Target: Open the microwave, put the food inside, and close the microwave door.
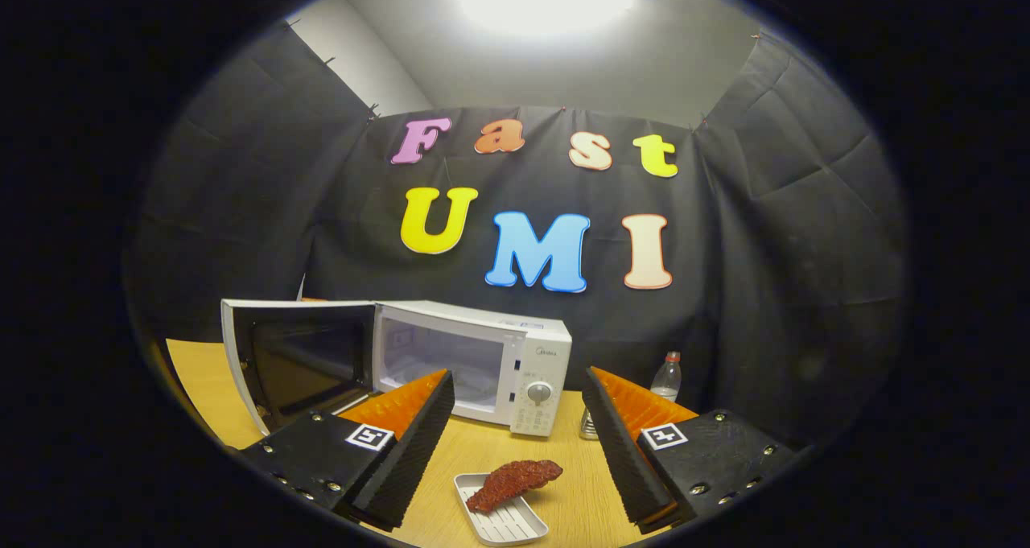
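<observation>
A white microwave (515, 371) stands on the wooden table beyond my fingers, its door (294, 359) swung wide open to the left and its cavity showing. A reddish-brown piece of food (515, 481) lies across a small white ribbed tray (503, 516) on the table, between my two fingers and a little below them. My gripper (519, 395) is open, its fingers spread wide with nothing held between them.
A clear plastic bottle (666, 377) with a red cap stands to the right of the microwave, behind my right finger. A small metal object (588, 427) sits by the microwave's control panel. The wooden table (475, 451) runs from the tray to the microwave.
</observation>
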The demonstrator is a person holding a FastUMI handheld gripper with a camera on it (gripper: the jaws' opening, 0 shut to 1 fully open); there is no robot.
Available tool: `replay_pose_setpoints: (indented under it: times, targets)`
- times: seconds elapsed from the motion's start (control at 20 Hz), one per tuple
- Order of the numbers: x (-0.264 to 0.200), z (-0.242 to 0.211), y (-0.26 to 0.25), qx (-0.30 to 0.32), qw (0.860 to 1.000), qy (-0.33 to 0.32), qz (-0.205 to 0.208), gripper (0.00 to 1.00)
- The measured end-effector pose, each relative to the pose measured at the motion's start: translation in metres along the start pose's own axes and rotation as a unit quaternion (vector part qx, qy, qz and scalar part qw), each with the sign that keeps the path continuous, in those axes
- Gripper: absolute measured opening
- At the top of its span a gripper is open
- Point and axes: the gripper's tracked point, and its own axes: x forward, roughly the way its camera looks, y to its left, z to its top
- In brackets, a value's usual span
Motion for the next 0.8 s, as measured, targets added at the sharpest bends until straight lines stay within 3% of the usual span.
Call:
replay_pose_setpoints:
  times: [0.45, 0.6, 0.8]
  targets:
    - [0.024, -0.084, -0.023, 0.064, 0.992, 0.097, 0.042, 0.96]
    - [0.034, -0.104, -0.020, 0.118, 0.983, 0.124, 0.071, 0.97]
    - [0.050, -0.126, -0.033, 0.203, 0.965, 0.148, 0.072, 1.00]
